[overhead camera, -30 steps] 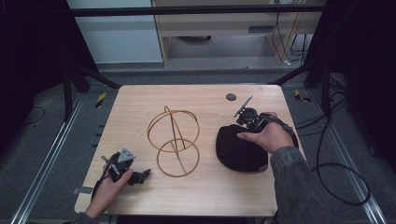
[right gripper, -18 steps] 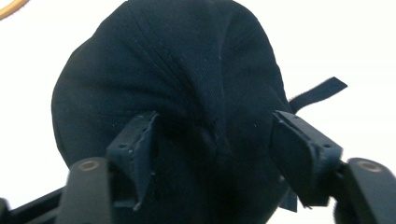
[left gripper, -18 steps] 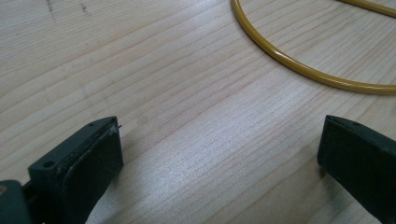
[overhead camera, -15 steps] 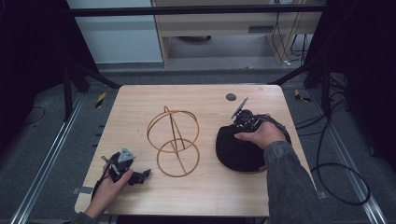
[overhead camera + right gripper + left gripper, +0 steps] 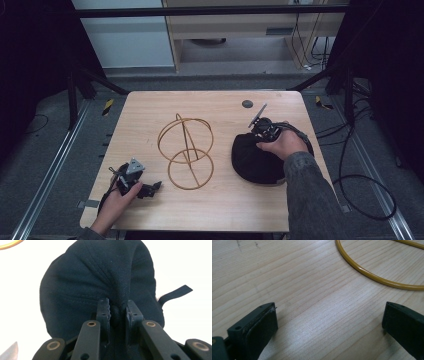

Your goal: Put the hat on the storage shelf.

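A black fabric cap (image 5: 252, 162) lies on the right half of the wooden table (image 5: 220, 210). My right gripper (image 5: 256, 140) is at the cap's far edge, and its jaws have just been closing. In the right gripper view the cap (image 5: 95, 277) bunches into a fold at the crown button, and the right gripper (image 5: 117, 306) is shut on that fold. A gold wire frame (image 5: 186, 150) of two rings stands mid-table. My left gripper (image 5: 152, 187) rests near the front left corner. In its own view the left gripper (image 5: 329, 317) is open over bare wood, with the gold ring (image 5: 372, 275) ahead.
A small dark disc (image 5: 247, 104) lies near the table's far edge. The cap's strap (image 5: 175, 293) sticks out to the side. Black cables (image 5: 360, 195) loop on the floor to the right, and metal rails (image 5: 50, 175) run along the left.
The right hand has edged slightly left over the cap's far edge. The left hand and the gold frame have not moved.
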Motion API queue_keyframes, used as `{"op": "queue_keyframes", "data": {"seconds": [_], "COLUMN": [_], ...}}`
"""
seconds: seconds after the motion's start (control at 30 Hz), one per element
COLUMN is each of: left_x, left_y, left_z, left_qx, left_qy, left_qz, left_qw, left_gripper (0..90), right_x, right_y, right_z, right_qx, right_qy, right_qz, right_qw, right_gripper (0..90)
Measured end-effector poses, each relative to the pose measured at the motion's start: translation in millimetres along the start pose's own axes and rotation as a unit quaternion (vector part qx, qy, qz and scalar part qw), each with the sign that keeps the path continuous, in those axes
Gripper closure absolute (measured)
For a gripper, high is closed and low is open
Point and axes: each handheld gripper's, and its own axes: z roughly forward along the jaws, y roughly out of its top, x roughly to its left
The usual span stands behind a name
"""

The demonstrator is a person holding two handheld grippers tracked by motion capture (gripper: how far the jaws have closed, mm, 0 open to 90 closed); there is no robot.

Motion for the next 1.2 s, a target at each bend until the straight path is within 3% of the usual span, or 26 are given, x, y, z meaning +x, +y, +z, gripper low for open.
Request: {"op": "queue_keyframes", "data": {"seconds": [0.27,0.57,0.87,1.1,1.2], "left_x": [-0.2,-0.9,-1.1,-0.6,-0.6], "left_y": [0.1,-0.3,-0.2,-0.1,0.1], "left_z": [0.3,0.9,1.3,1.1,1.3], "left_qx": [-0.001,-0.006,-0.006,-0.005,-0.005], "left_qy": [0.0,-0.001,-0.003,-0.004,-0.005], "left_qz": [0.0,0.002,0.002,0.005,0.006], "left_qw": [1.0,1.0,1.0,1.0,1.0], "left_gripper": [0.0,0.0,0.0,0.0,0.0], "right_x": [2.8,14.3,21.3,26.1,27.1], "right_y": [-9.6,-32.1,-53.2,-61.2,-61.9], "right_z": [-25.8,-67.8,-96.2,-111.7,-113.4], "right_qx": [-0.039,-0.11,-0.17,-0.226,-0.231], "right_qy": [-0.004,-0.013,-0.013,-0.006,-0.005], "right_qz": [0.007,0.019,0.027,0.04,0.043], "right_qw": [0.9992,0.9936,0.9851,0.9734,0.9721], "right_gripper": [77.8,78.0,78.4,78.5,78.5]}}
